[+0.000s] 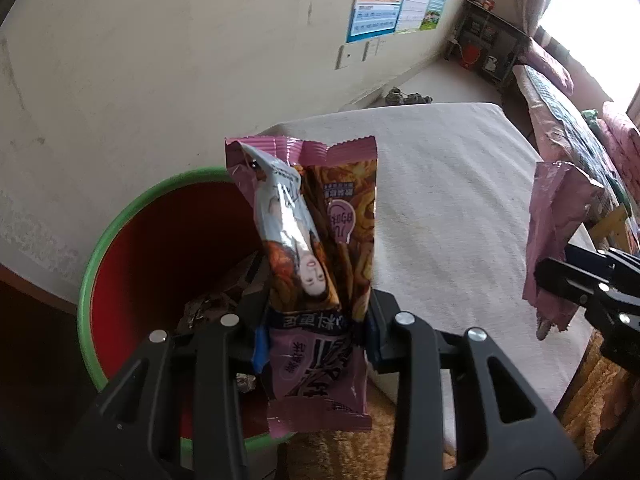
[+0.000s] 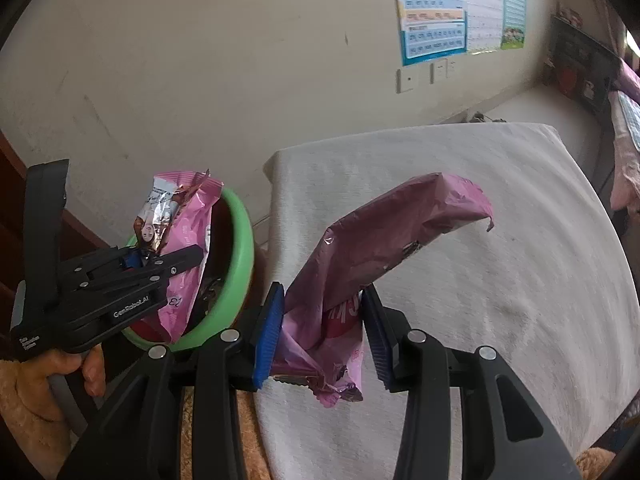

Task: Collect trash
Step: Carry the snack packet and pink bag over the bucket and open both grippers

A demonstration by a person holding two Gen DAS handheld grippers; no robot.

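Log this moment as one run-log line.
left gripper: shut on printed wrapper, over bin | right gripper: shut on pink wrapper, over table | bin: trash inside

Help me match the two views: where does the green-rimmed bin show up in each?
Left wrist: bin at lower left, partly behind the snack wrapper held in the left tongs.
Right wrist: bin left of centre, behind the left tongs and that wrapper.
Shared landmark: the wall poster, upper right in both.
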